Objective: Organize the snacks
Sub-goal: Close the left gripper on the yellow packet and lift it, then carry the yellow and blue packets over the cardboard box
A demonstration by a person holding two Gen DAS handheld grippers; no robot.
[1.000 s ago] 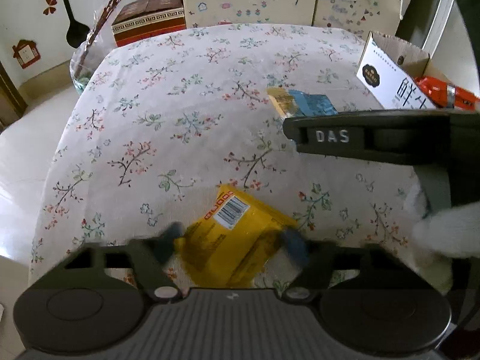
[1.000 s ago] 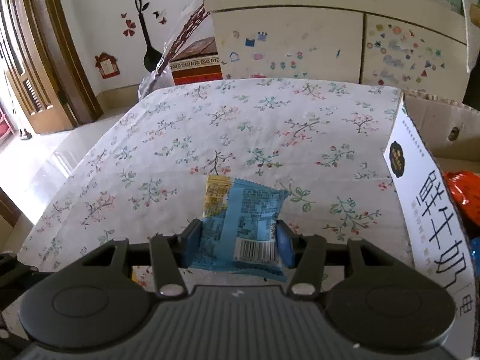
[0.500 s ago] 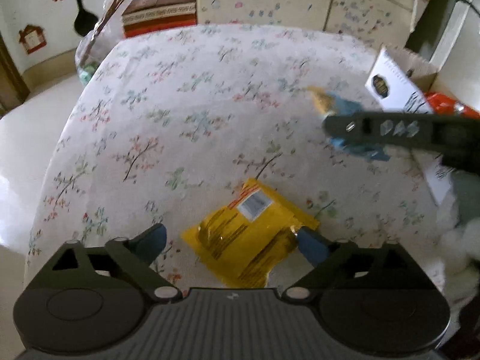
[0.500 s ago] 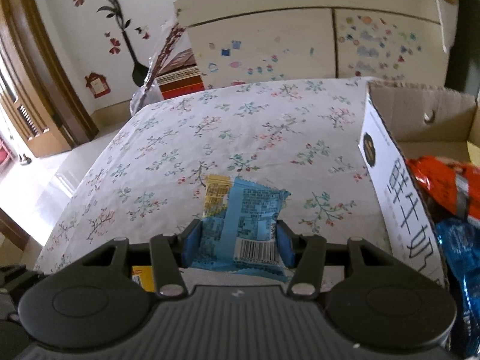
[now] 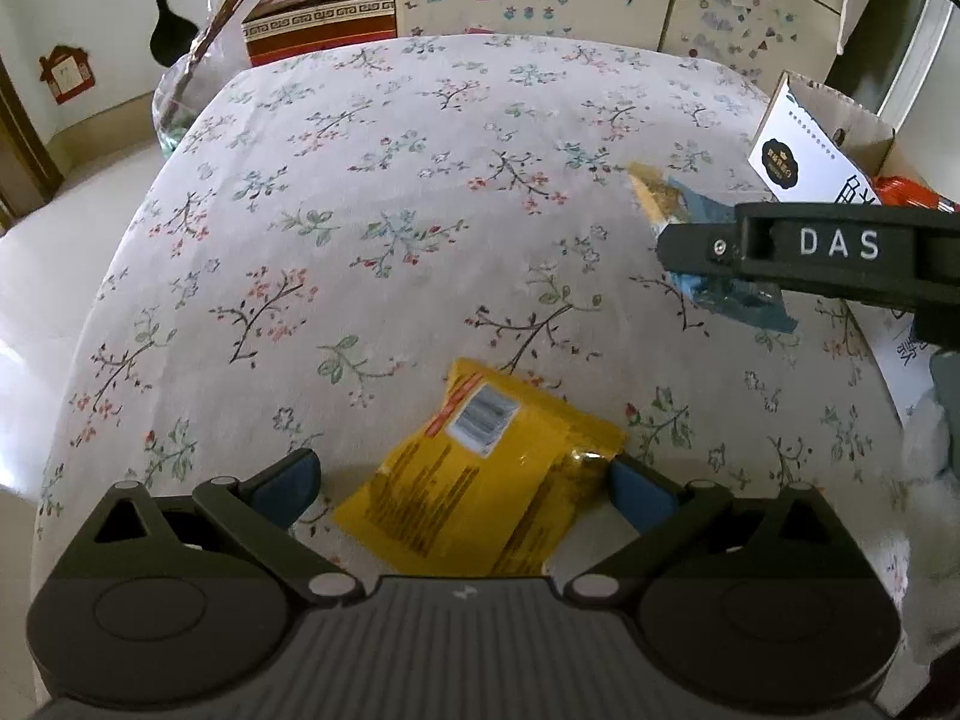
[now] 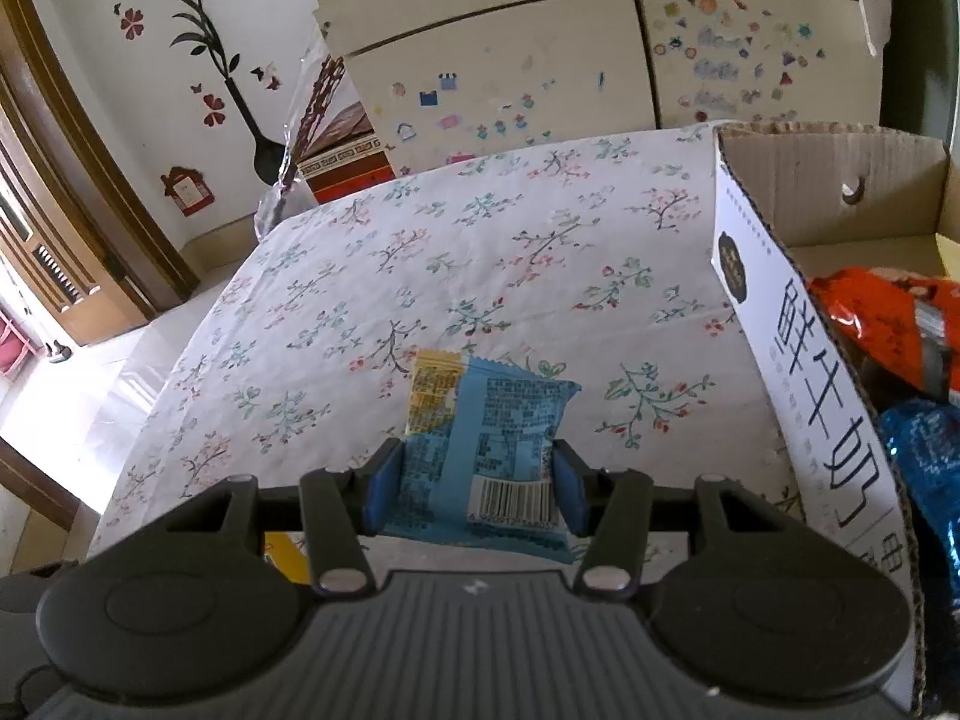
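- The left gripper [image 5: 462, 483] has just been opening and now stands spread wide, the yellow snack packet [image 5: 480, 489] lying on the cloth between its blue pads [image 5: 288, 483]; the right-hand pad sits at or just beside the packet's crinkled corner, the left pad is apart from it.
- The right gripper [image 6: 471, 489] is clamped on the blue snack packet [image 6: 486, 450], pads pressing both sides, barcode facing the camera (held above the cloth, at 2 o'clock from the yellow one in the left view).
- The cardboard box [image 6: 774, 324] stands at 3 o'clock of the blue packet, open-topped, white printed wall toward the table; an orange packet [image 6: 882, 324] and a shiny blue packet [image 6: 924, 456] lie inside.
- In the left view the right gripper's dark bar marked DAS crosses in front of the box and covers part of the blue packet.
- The floral tablecloth [image 5: 360, 210] is soft, slightly wrinkled; both packets are glossy crimped film.
- From 9 to 12 o'clock the table is bare cloth to its rounded edge; beyond it stand a glass vase [image 5: 174, 108] with twigs, a patterned box [image 5: 318, 12] and a stickered cabinet [image 6: 510, 60].
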